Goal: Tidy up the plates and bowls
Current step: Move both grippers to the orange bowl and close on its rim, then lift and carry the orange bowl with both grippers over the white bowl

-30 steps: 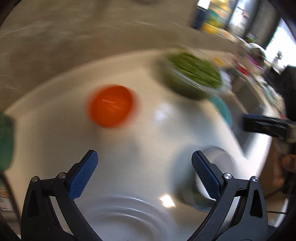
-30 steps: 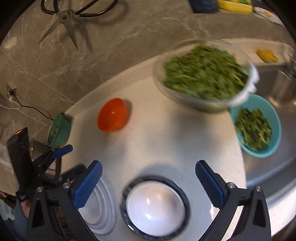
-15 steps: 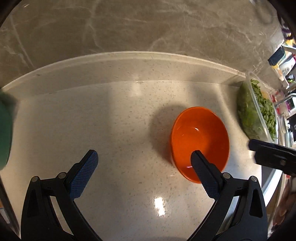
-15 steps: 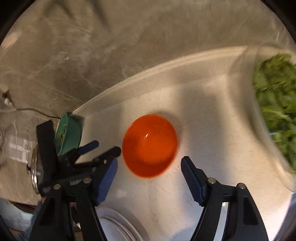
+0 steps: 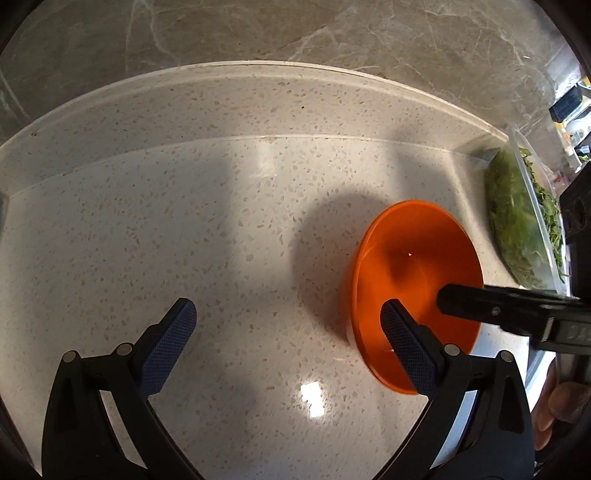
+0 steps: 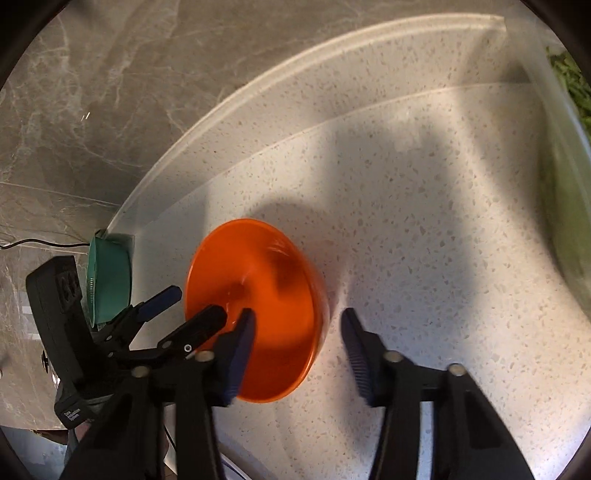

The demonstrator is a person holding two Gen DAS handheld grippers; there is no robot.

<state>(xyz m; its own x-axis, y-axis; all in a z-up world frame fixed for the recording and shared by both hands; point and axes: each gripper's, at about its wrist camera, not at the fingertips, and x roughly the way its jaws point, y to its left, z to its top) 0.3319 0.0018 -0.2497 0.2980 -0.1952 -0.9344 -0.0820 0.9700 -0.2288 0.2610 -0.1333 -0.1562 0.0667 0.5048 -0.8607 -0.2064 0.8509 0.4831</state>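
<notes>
An empty orange bowl (image 5: 413, 280) sits on the speckled white counter (image 5: 221, 229); it also shows in the right wrist view (image 6: 258, 295). My left gripper (image 5: 288, 332) is open, its right finger over the bowl's near left rim and its left finger over bare counter. My right gripper (image 6: 299, 350) is open, straddling the bowl's right rim: one finger over the inside, the other outside on the counter. The right gripper's finger (image 5: 491, 306) reaches over the bowl in the left wrist view. Plates are out of view.
A clear bowl of chopped greens (image 5: 524, 221) stands at the right by the backsplash. A green tin (image 6: 109, 280) sits at the counter's left end. A grey marble wall (image 5: 295, 33) runs behind the counter's raised back lip.
Both grippers have closed in on the orange bowl. My right gripper dropped lower and narrowed, its fingers now either side of the bowl's right rim. The plates left the view.
</notes>
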